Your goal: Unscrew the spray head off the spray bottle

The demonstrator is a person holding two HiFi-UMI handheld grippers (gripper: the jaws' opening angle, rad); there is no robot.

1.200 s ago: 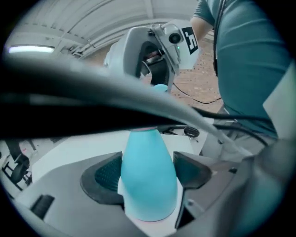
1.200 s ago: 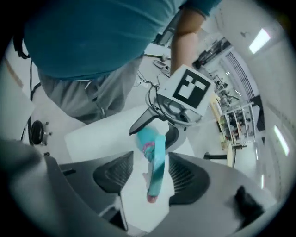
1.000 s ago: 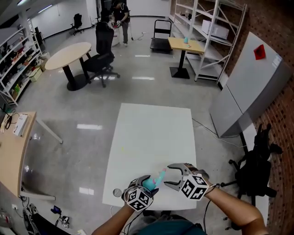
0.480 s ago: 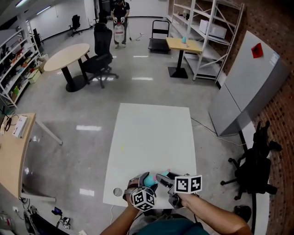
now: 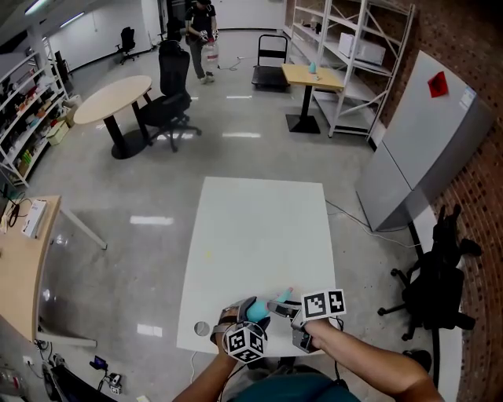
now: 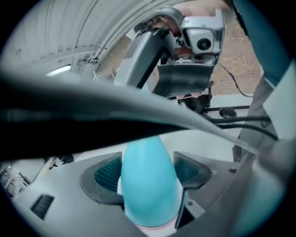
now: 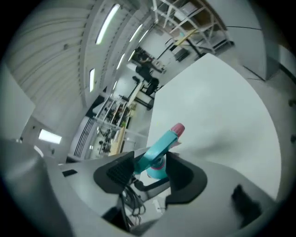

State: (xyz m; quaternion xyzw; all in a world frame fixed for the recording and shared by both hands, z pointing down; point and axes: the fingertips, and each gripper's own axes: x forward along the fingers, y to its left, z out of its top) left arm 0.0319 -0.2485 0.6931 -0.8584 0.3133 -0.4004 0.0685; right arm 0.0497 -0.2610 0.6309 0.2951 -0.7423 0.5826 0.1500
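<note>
A teal spray bottle (image 5: 256,312) sits at the near edge of the white table (image 5: 259,228). My left gripper (image 5: 248,316) is shut on its body; in the left gripper view the teal body (image 6: 149,180) fills the gap between both pads. The teal spray head (image 7: 159,148) with a pink nozzle tip (image 7: 178,128) lies between the jaws of my right gripper (image 7: 152,169), which have just been closing around it. Its pads stand close on both sides, not clearly pressing. In the head view the right gripper (image 5: 283,305) meets the spray head (image 5: 280,299) from the right.
A black office chair (image 5: 440,283) and a leaning grey panel (image 5: 424,149) stand right of the table. A wooden desk (image 5: 16,259) is at the left. Further back are a round table (image 5: 118,94), shelving (image 5: 354,55) and a person (image 5: 200,23).
My right gripper moved left from beside the bottle until its jaws came around the spray head, and it rolled so its marker cube faces up. The left gripper kept holding the bottle.
</note>
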